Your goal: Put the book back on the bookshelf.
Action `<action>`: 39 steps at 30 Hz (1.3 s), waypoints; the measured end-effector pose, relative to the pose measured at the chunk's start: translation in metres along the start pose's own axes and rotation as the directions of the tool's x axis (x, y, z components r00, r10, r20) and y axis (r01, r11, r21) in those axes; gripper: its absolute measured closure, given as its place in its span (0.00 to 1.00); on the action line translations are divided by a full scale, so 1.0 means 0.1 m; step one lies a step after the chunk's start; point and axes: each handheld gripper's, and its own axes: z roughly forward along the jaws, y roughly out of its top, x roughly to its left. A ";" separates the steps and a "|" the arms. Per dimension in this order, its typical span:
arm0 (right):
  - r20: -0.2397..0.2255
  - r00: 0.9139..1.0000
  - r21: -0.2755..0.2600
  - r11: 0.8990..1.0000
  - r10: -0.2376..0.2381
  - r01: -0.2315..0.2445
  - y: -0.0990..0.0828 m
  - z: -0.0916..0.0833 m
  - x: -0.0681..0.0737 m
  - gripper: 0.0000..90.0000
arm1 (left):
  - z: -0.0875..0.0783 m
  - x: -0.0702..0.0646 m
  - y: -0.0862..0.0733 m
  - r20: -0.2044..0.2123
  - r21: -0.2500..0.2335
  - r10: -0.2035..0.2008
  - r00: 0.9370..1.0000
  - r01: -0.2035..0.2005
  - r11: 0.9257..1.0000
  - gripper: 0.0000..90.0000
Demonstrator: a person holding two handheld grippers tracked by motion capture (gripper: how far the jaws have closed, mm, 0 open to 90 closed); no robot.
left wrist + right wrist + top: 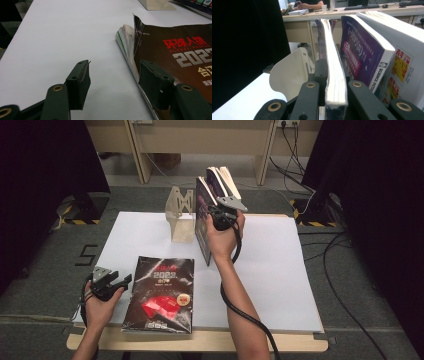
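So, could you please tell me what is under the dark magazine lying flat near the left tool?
The dark magazine lies on the white table sheet, with its near edge over the wooden table edge. Whatever sits beneath its middle is covered; its fanned pages rest on the sheet.

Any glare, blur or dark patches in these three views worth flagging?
High view: soft overall, dark curtains at both sides, white table evenly lit. Left gripper view: magazine cover sharp, no glare. Right gripper view: clamped book soft up close, left side black.
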 end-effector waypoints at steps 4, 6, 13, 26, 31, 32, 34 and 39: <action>0.009 1.000 -0.011 1.000 0.005 -0.005 0.03 0.01 -0.01 0.94 | 0.00 0.00 0.00 0.000 0.004 0.004 1.000 -0.004 1.000 0.45; 0.013 1.000 -0.017 1.000 0.003 -0.003 0.05 0.01 -0.01 0.94 | 0.00 0.00 0.00 -0.001 0.007 0.008 1.000 -0.008 1.000 0.45; 0.024 1.000 -0.033 0.999 -0.007 0.008 0.11 0.04 -0.03 0.94 | 0.00 0.00 0.00 -0.002 0.010 0.011 1.000 -0.011 1.000 0.45; 0.039 0.999 -0.052 0.998 -0.020 0.022 0.23 0.21 -0.02 0.94 | 0.00 0.00 0.00 -0.001 0.009 0.013 1.000 -0.013 1.000 0.45; 0.047 0.999 -0.050 0.999 -0.020 0.022 0.24 0.29 -0.02 0.94 | 0.00 0.00 0.00 0.000 0.010 0.011 1.000 -0.011 1.000 0.45; 0.049 0.999 -0.051 0.998 -0.023 0.025 0.23 0.30 -0.02 0.94 | 0.00 0.00 0.00 -0.001 0.011 0.011 1.000 -0.011 1.000 0.45; 0.053 0.998 -0.049 0.999 -0.020 0.023 0.23 0.34 -0.02 0.94 | 0.00 0.00 0.00 0.000 0.011 0.011 1.000 -0.011 1.000 0.45; 0.063 0.998 -0.037 0.999 -0.019 0.021 0.20 0.41 -0.02 0.94 | 0.00 0.00 0.00 0.000 0.009 0.012 1.000 -0.012 1.000 0.45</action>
